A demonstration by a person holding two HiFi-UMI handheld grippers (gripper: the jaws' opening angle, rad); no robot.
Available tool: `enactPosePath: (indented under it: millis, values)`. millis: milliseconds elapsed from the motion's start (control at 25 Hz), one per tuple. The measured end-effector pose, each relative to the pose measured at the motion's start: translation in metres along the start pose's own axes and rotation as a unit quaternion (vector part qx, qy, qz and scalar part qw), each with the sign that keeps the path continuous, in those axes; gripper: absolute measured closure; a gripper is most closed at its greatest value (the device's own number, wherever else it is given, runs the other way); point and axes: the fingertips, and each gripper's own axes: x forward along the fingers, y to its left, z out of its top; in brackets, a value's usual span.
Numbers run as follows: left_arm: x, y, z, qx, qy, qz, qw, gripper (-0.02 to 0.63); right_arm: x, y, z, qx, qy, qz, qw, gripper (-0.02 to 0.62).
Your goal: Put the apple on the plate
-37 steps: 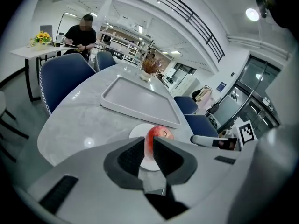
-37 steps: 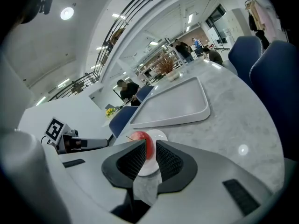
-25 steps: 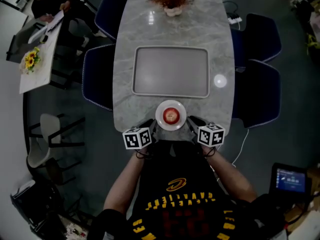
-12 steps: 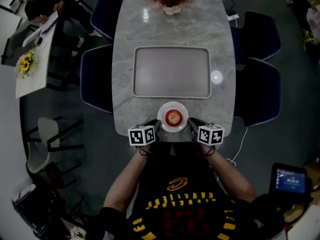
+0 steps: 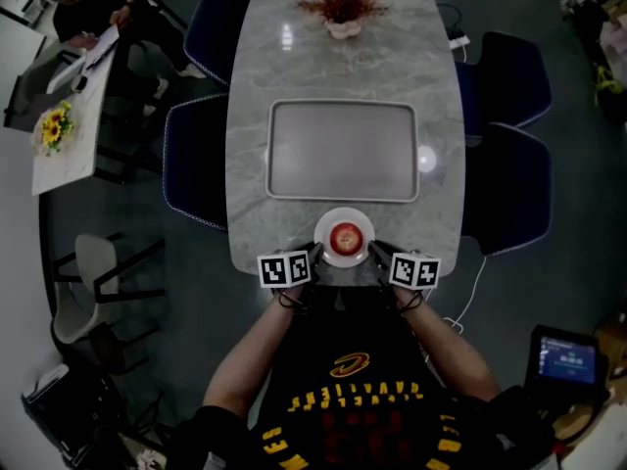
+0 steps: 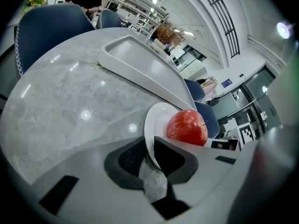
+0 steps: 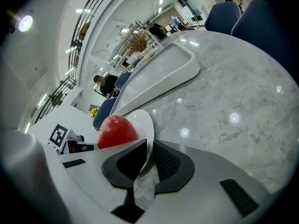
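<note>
A red apple (image 5: 345,237) lies on a small white plate (image 5: 345,217) over the marble table's near edge (image 5: 294,204). My left gripper (image 5: 314,255) is shut on the plate's left rim, and my right gripper (image 5: 375,254) is shut on its right rim. In the left gripper view the plate's rim (image 6: 155,120) runs between the dark pads of the left gripper (image 6: 150,155), with the apple (image 6: 187,127) just beyond. The right gripper view shows the same from the other side: the rim (image 7: 142,120) is clamped in the right gripper (image 7: 148,160), and the apple (image 7: 117,130) lies behind it. Whether the plate rests on the table I cannot tell.
A grey rectangular tray (image 5: 343,152) lies just beyond the plate in the table's middle. A potted dried plant (image 5: 343,8) stands at the far end. Blue chairs (image 5: 196,160) flank both sides. A person sits at a side table (image 5: 69,116) at the upper left.
Both grippers and the plate with the apple have sunk a little toward the table. Both grips on the rim are unchanged.
</note>
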Motion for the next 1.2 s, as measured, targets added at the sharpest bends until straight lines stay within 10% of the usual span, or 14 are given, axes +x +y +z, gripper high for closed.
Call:
enactPosePath:
  millis: [1200]
  values:
    - [-0.075,-0.043,0.065,-0.028,-0.039,-0.144,0.9884,0.569,-0.046,0.073,0.049,0.104,-0.099,0.08,0.986,0.561]
